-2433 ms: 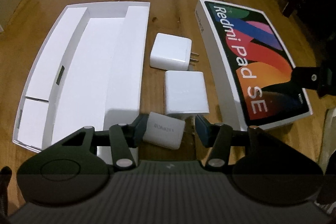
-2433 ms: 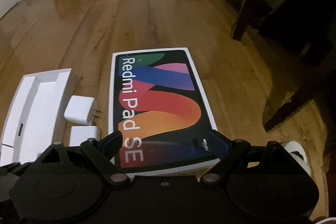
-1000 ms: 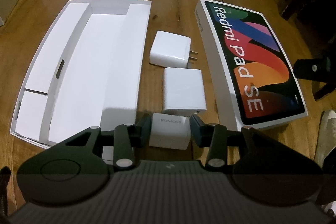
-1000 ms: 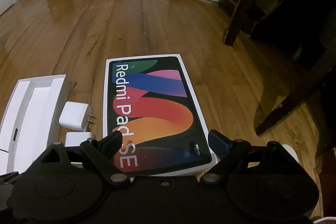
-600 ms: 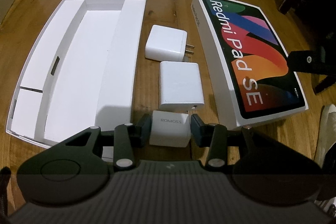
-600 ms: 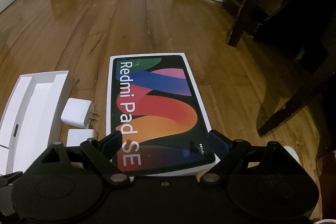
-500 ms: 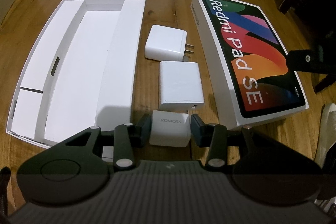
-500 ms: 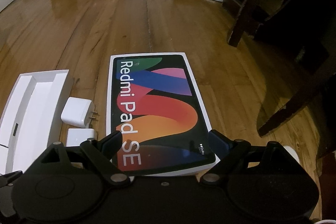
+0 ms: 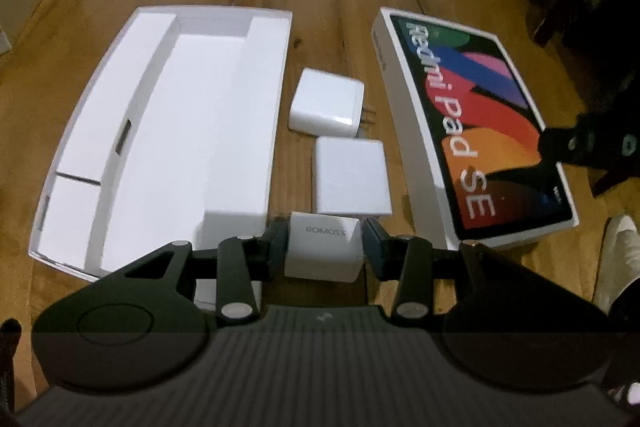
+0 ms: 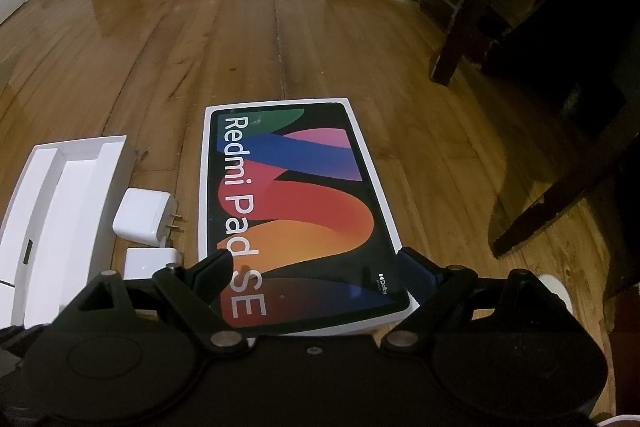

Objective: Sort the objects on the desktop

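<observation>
Since the earlier frame, the ROMOSS charger [image 9: 322, 247] has been squared up and pinched between the fingers of the left claw [image 9: 324, 243]. On the wooden floor, the white tray [image 9: 168, 131] is seen forward and left of that claw, its long axis running away from it; the left hand is nearer. The Redmi Pad SE box [image 10: 296, 211] lies under the right claw [image 10: 312, 273], which is spread and holds nothing. Two chargers [image 9: 326, 103] [image 9: 350, 181] lie between tray and box.

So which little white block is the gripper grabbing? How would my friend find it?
Find the open white tray and the colourful Redmi Pad box; three white chargers lie between them. Yours is the nearest, smallest charger, between the left gripper fingers. Only it says ROMOSS.
</observation>
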Available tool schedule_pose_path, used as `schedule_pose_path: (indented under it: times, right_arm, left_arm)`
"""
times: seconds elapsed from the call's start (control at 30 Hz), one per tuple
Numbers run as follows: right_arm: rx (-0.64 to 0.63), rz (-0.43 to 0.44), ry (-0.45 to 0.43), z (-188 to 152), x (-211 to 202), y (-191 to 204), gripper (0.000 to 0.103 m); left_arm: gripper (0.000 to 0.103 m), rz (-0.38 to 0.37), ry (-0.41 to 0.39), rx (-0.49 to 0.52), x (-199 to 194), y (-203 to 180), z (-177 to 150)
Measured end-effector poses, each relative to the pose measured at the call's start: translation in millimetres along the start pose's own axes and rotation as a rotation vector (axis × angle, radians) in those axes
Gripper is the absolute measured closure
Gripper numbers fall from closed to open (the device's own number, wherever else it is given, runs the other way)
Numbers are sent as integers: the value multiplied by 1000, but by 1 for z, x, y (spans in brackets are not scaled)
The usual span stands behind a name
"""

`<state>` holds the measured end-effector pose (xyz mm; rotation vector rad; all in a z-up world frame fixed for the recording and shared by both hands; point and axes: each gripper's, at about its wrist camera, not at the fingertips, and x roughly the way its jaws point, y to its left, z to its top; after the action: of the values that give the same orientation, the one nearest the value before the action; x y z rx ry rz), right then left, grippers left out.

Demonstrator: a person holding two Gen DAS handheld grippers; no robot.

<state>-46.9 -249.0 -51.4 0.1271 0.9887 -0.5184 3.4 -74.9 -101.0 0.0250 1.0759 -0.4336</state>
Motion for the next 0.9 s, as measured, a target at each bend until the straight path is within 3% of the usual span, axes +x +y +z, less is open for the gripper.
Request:
schedule_pose_path:
  times: [0.13,0.2,0.37,0.63,0.77,0.83,0.9]
  right_arm:
    - [18,20,8,1,1,-1,11]
    - [31,35,12,1,0,-1,11]
    - [38,91,20,1,-1,12,11]
    - [-81,158,78,-5,4,47,11]
    - [-238,250,138,-16,8,74,12]
    - [-318,272,162,-23,10,87,14]
    - [-366,284,180,-29,12,95,15]
  left_arm:
    - [63,-7,-33,-71,-16,20,7]
    - [68,-4,-59,-119,-29,37,11]
    - [68,10,-134,-136,-63,60,19]
    - [67,50,-73,-182,-55,82,12]
    - [59,62,-29,-211,-44,85,8]
    - [44,76,-11,-224,-39,86,7]
    - [35,98,4,-244,-36,87,6]
